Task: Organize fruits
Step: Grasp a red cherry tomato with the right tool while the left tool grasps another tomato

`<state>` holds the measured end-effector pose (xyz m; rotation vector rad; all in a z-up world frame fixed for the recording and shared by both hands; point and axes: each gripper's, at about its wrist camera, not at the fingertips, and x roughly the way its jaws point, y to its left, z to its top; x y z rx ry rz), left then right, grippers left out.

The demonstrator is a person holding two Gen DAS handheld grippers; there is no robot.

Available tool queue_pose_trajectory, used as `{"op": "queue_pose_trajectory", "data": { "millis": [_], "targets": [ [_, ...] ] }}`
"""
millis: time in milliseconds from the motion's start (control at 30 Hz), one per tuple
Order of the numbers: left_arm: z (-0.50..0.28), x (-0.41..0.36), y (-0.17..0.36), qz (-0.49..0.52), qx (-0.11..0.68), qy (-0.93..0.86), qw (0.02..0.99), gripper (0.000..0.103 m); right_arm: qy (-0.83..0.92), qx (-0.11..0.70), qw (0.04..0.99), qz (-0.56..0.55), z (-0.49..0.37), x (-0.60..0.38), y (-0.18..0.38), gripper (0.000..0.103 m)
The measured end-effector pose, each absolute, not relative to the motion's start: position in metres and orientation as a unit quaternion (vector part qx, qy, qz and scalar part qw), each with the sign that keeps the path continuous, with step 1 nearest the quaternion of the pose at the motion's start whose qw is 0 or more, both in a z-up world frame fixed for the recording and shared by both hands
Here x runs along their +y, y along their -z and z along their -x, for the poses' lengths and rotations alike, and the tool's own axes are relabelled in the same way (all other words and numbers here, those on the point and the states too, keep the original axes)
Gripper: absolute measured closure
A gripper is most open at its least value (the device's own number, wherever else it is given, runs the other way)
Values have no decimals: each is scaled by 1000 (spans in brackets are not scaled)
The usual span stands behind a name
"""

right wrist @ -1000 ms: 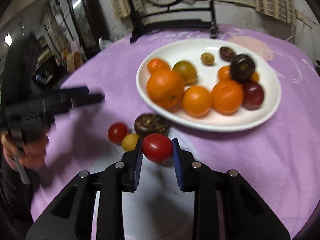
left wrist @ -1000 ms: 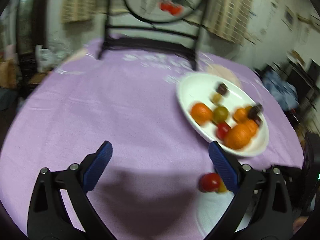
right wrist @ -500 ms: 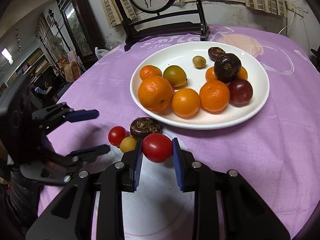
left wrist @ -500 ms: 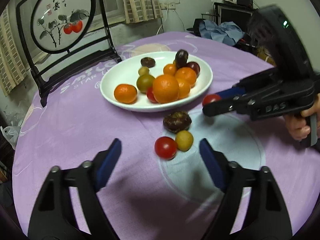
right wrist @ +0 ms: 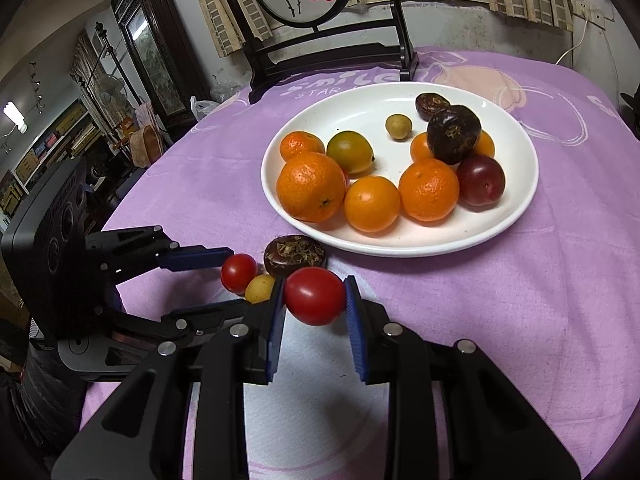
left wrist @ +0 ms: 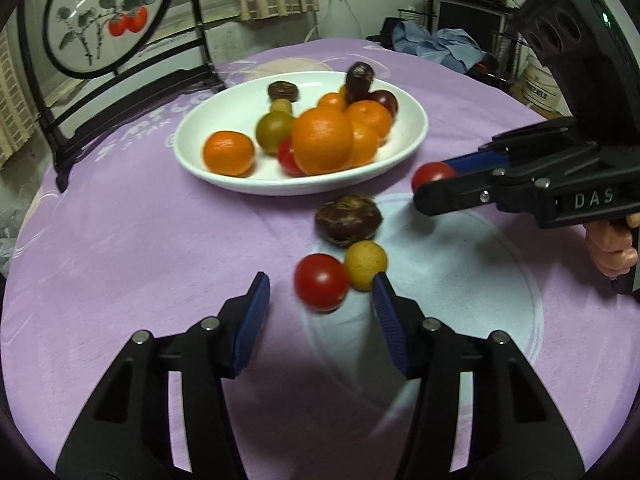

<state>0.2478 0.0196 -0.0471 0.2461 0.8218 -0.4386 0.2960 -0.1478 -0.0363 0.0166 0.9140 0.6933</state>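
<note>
- The bench is round and covered with a purple cloth; a dark chair with a round painted panel stands at its far side.
- A white plate sits on the cloth toward the far half of the bench, holding a heap of fruit.
- The left gripper hangs low over the near part of the bench with its jaws spread wide. They reach either side of a loose red tomato; the far jaw tip is at or almost at the tomato in the right wrist view, but I cannot tell whether it touches.
- The right gripper has its jaws pinching a second red tomato, held off the cloth just in front of the plate's near rim.
- On the plate, the big orange lies at the near left, with two smaller oranges beside it along the near edge.
- A dark red plum rests at the right end of that row, touching the nearest orange.
- A dark purple fruit sits on top of the pile behind the plum.
- A greenish fruit lies behind the big orange, and a small yellow-green fruit lies alone further back.
- Off the plate, a brown wrinkled fruit lies on the cloth just in front of the rim.
- A small yellow fruit lies between the brown fruit and the loose tomato, touching or very nearly touching both.
</note>
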Motion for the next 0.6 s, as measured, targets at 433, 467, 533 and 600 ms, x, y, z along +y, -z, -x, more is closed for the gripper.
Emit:
{"op": "queue_pose_trajectory", "data": {
  "millis": [433, 467, 533, 600],
  "targets": [
    [-252, 27, 46, -91, 405, 220, 883, 73, -324, 433, 841, 1, -294, -145, 38, 74],
    [-252, 28, 46, -93, 403, 220, 884, 73, -324, 433, 841, 3, -294, -144, 39, 74],
    [-252, 27, 46, -95, 400, 217, 885, 73, -323, 432, 842, 4, -293, -143, 39, 74],
    [-254, 27, 46, -90, 399, 216, 886, 73, -323, 431, 843, 4, -293, -142, 38, 74]
  ]
}}
